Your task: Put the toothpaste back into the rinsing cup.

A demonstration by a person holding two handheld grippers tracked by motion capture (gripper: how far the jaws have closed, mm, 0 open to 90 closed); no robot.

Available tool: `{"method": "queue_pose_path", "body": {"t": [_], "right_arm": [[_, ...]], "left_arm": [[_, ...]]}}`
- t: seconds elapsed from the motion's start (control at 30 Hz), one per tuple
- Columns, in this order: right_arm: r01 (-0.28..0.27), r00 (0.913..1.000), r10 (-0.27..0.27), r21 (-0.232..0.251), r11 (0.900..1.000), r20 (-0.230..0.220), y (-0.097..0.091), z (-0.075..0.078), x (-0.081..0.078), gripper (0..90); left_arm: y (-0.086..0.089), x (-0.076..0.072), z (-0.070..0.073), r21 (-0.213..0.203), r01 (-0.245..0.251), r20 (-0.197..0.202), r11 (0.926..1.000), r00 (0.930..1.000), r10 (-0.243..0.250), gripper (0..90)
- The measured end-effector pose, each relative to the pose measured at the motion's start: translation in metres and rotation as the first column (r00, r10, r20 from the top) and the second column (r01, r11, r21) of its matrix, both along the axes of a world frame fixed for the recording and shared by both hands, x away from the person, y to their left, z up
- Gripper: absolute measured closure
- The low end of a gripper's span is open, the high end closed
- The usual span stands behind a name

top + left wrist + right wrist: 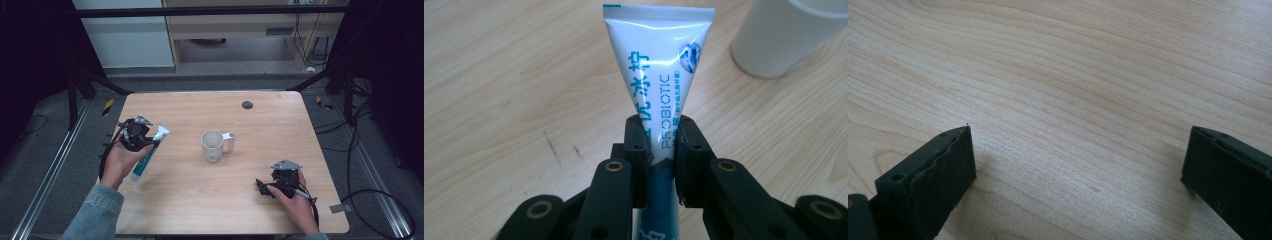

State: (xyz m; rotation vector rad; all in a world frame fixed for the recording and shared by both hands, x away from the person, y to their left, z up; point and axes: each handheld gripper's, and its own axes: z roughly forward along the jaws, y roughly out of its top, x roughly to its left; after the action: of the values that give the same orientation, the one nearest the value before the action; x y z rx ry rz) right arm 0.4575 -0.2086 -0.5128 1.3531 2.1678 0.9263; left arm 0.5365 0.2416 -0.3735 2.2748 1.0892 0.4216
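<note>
The left gripper [150,141] is clamped on a toothpaste tube [149,152] around its middle, the tube slanting with its flat crimped end up toward the white mug [213,145] and its lower end down near the bench [200,200]. In the left gripper view the pads press the tube [659,75] from both sides, with the mug's wall [784,40] just beyond. The pick-up therefore looks done; what is probably left is carrying the tube across and standing it in the mug, which sits upright and appears empty at mid-bench. The right gripper [265,187] rests near the bench's front right, its jaws wide apart over bare wood with nothing between them. Whether the tube's lower end is clear of the bench cannot be told, its cap end is cut off behind the jaws, and a small dark round spot [247,105] at the far edge is too small to identify.
</note>
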Motion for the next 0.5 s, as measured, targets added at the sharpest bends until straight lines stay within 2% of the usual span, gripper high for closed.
{"method": "queue_pose_path", "body": {"t": [0.2,0.5], "right_arm": [[0.007,1.0,-0.007,0.0,1.0,0.0,0.001,0.0,0.001,0.7],[0.006,1.0,-0.006,0.001,1.0,-0.001,0.001,0.0,0.001,0.6]], "left_arm": [[-0.014,-0.006,0.01,-0.026,0.015,0.061,0.9995,0.9981,-0.014,78.0],[-0.036,-0.012,0.008,-0.038,0.022,0.082,0.999,0.9965,-0.019,78.0]]}}
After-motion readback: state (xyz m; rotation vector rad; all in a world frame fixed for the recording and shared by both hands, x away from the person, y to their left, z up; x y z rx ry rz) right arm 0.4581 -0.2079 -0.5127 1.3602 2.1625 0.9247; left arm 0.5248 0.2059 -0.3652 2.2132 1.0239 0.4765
